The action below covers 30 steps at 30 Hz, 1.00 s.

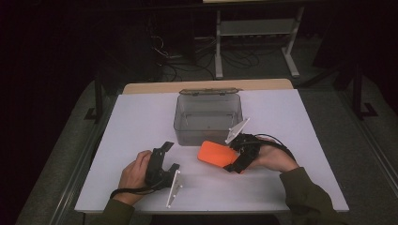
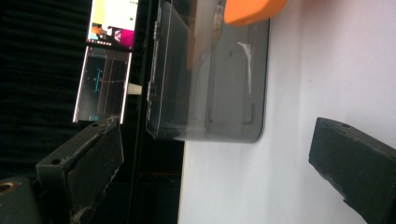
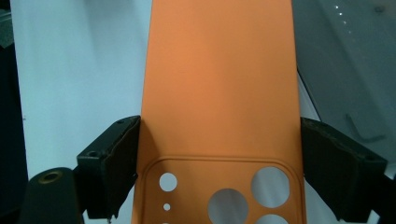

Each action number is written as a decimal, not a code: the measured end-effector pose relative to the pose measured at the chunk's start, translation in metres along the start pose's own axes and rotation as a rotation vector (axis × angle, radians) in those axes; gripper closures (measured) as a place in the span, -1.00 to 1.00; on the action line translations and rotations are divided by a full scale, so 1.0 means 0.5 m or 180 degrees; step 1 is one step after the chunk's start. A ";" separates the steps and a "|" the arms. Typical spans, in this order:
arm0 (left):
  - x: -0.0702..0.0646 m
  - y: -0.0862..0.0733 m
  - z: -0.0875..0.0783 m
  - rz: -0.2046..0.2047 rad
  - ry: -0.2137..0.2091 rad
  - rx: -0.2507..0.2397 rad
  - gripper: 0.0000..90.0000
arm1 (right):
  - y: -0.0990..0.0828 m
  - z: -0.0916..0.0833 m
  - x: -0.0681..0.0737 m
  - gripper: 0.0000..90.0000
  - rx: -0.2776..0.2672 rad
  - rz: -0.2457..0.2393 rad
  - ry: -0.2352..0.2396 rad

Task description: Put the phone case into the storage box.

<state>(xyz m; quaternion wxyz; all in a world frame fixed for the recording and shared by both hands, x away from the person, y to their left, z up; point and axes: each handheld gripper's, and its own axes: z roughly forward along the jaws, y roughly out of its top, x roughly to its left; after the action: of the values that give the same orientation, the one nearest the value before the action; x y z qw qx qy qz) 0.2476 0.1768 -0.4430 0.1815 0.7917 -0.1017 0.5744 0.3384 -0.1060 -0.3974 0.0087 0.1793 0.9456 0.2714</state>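
Both jaws clamp orange case (image 3: pixel 219 93) (edgewise).

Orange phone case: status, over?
Right claw shut on orange phone case, beside clear box. Left claw open, empty. Box lid open, nothing in the way.

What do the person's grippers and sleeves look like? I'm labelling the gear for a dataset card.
Both grippers are black with two blocky jaws. The left gripper and the right gripper each carry a pale three-cornered plate and trail a black cable. The jaw pads look worn, with small screw holes. The sleeves are dark olive green.
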 end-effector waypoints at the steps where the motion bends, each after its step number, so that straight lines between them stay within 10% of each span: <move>1: 0.000 0.003 0.001 0.0023 -0.0002 -0.0002 -0.95 | 0.002 0.001 -0.001 -0.66 -0.0017 -0.0023 -0.0005; 30: -0.005 0.082 0.023 0.0266 0.0046 -0.0074 -0.93 | 0.035 0.006 0.005 -0.66 -0.0060 -0.0116 0.0052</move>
<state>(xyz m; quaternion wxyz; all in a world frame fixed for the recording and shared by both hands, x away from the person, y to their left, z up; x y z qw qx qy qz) 0.2420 0.1345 -0.4416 0.1673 0.7805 -0.1400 0.5859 0.3420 -0.0899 -0.3906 0.0076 0.1598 0.9461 0.2817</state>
